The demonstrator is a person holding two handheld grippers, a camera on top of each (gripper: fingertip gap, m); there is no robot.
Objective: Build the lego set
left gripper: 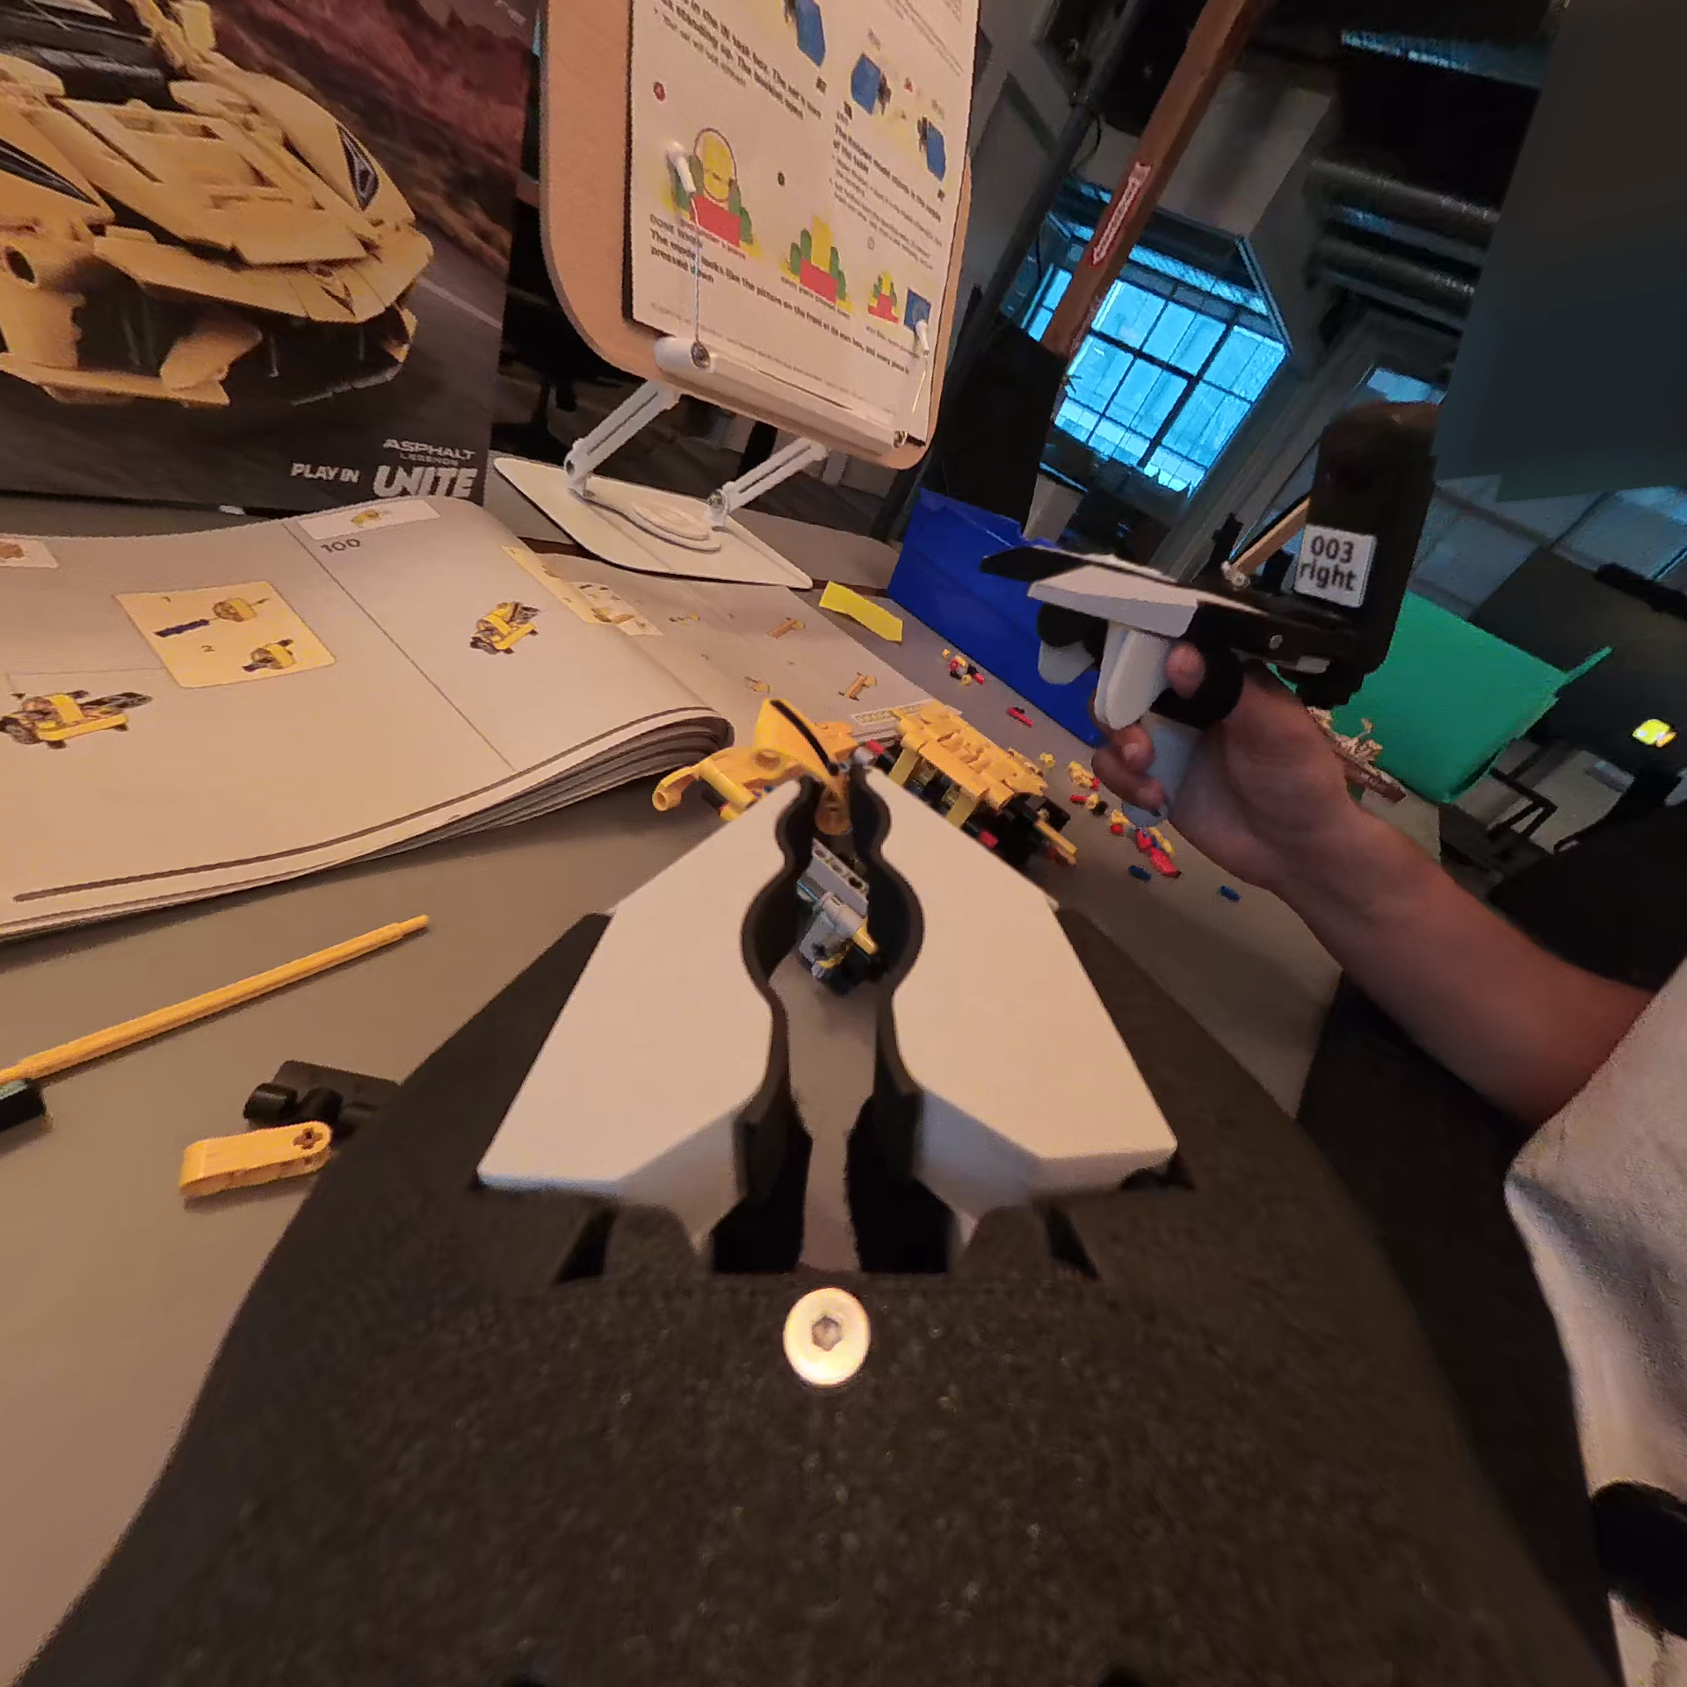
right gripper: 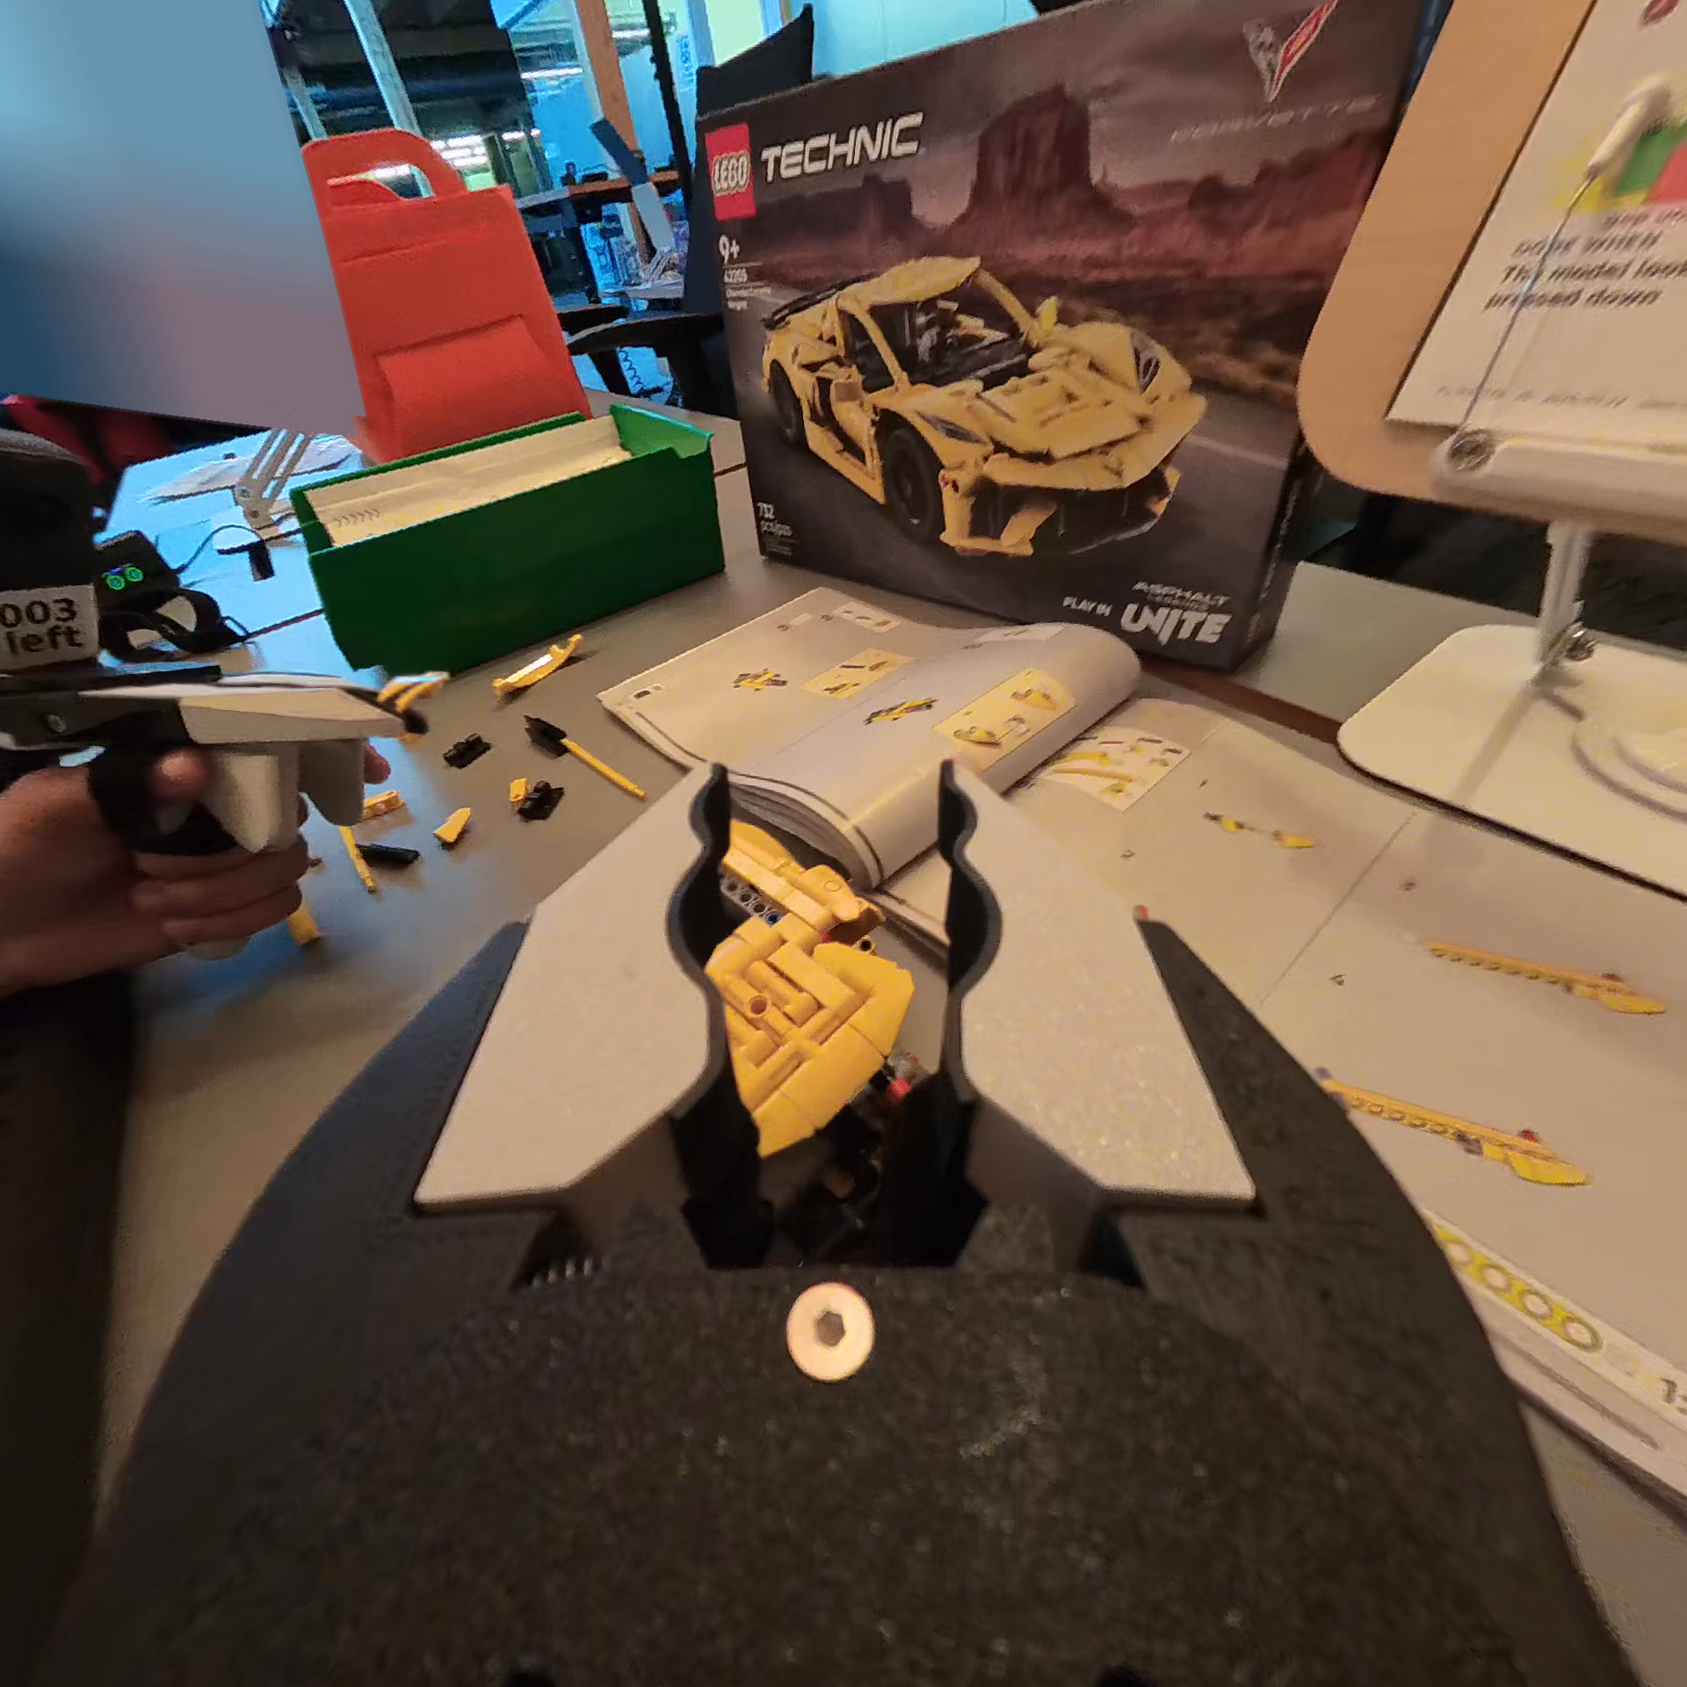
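Over the grey table point(right gripper: 1278, 913), left tongs point(left gripper: 835, 776) pinched together (empty), right tongs point(right gripper: 831, 803) apart.

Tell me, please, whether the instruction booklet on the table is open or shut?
Open: the instruction booklet lies spread flat on the table, two printed pages facing up.

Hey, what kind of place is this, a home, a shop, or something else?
Probably a workshop or lab, not a home. Exposed ducts run overhead beside a large industrial grid window, and the grey table holds parts bins, green and blue, plus a task sheet on a stand.
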